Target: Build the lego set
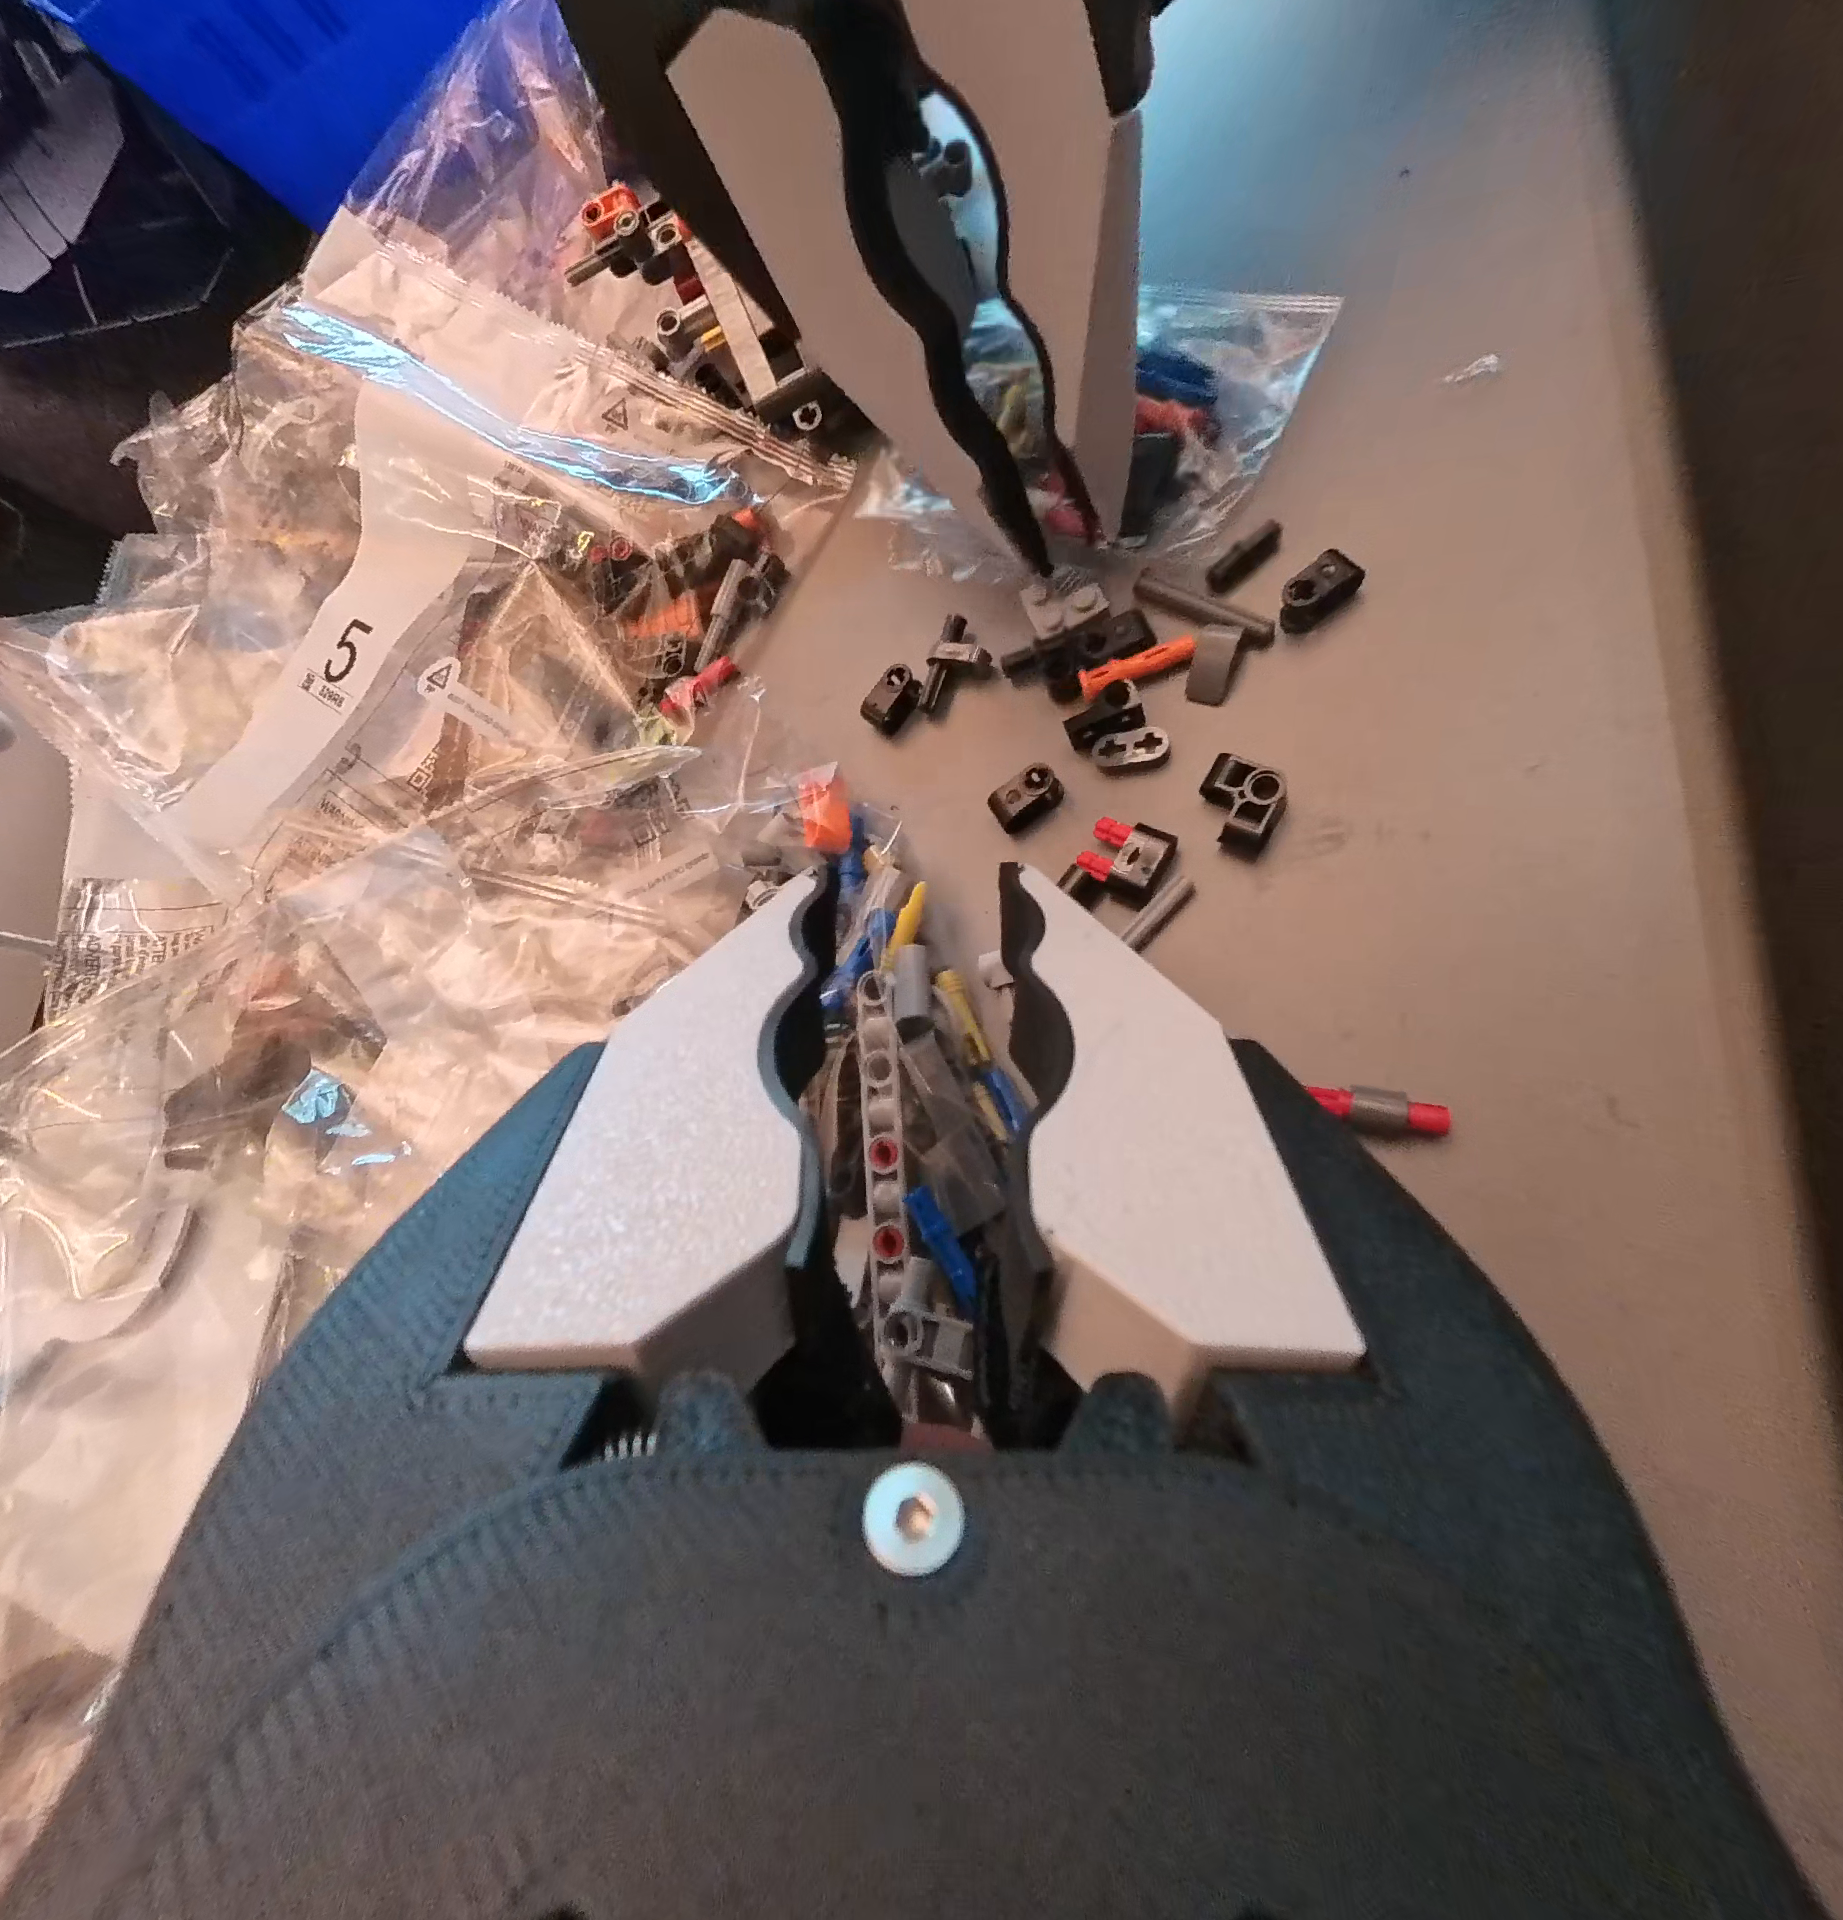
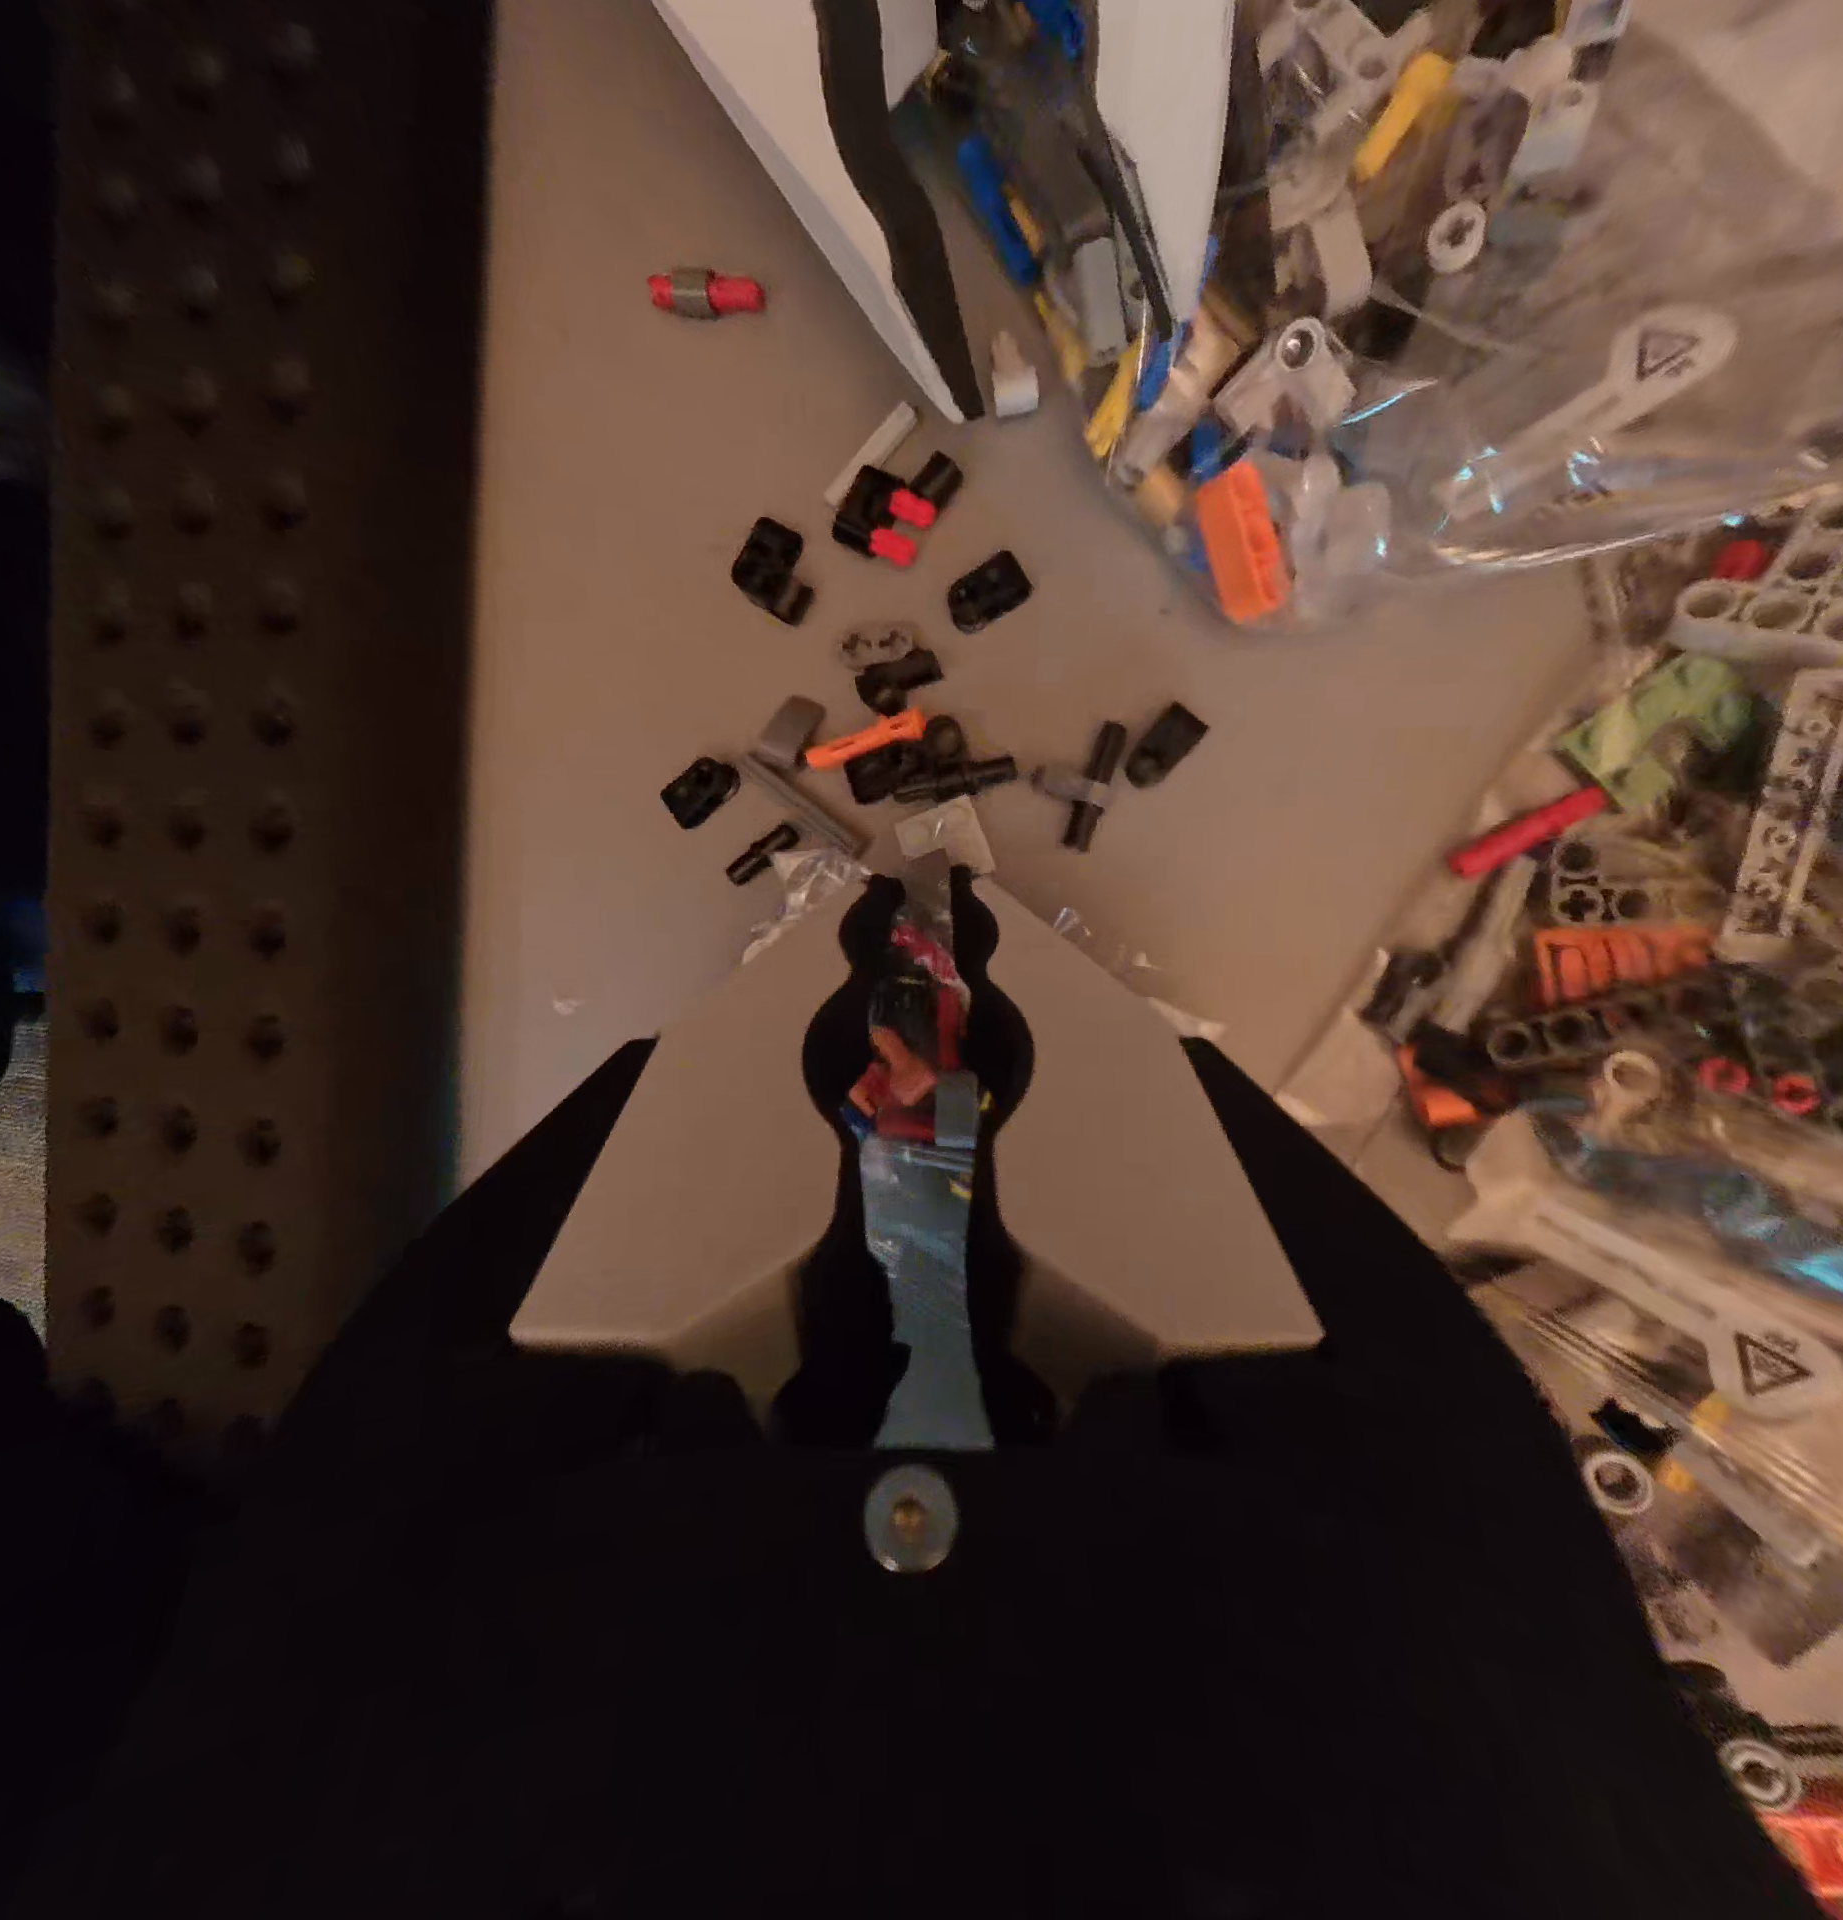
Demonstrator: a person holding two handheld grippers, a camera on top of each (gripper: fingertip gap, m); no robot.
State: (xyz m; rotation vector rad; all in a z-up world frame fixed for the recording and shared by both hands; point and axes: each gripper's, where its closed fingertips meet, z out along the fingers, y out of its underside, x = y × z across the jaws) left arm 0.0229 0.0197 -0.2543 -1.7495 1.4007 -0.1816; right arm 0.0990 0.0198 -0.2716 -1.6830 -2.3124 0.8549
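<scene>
Left wrist view: the pale surface (image 1: 1468, 1351) fills the right half, and a heap of clear plastic bags (image 1: 377, 644) of lego parts covers the left, with a blue box (image 1: 221, 94) at the far left corner. The left gripper (image 1: 912, 883) hangs over a small clear bag of blue, yellow and grey pieces (image 1: 917, 1091); its fingers (image 1: 688, 1143) stand partly apart with that bag between them, though whether they press on it cannot be told. Far across the surface the right gripper (image 1: 1078, 556) points down with its tips nearly together at a light grey plate (image 1: 1068, 613); whether it grips the plate, or the small bag of red and dark pieces (image 1: 1187, 416) beneath it, cannot be told. Between the two grippers lie loose pieces: black connectors (image 1: 1244, 805), an orange pin (image 1: 1140, 665) and, near right, a red and grey pin (image 1: 1379, 1107)

Right wrist view: the right gripper (image 2: 917, 883) has the light grey plate (image 2: 938, 836) just past its narrow gap, the black connectors (image 2: 771, 566) lie farther out, and a dark studded baseplate (image 2: 221, 727) runs along the left
</scene>
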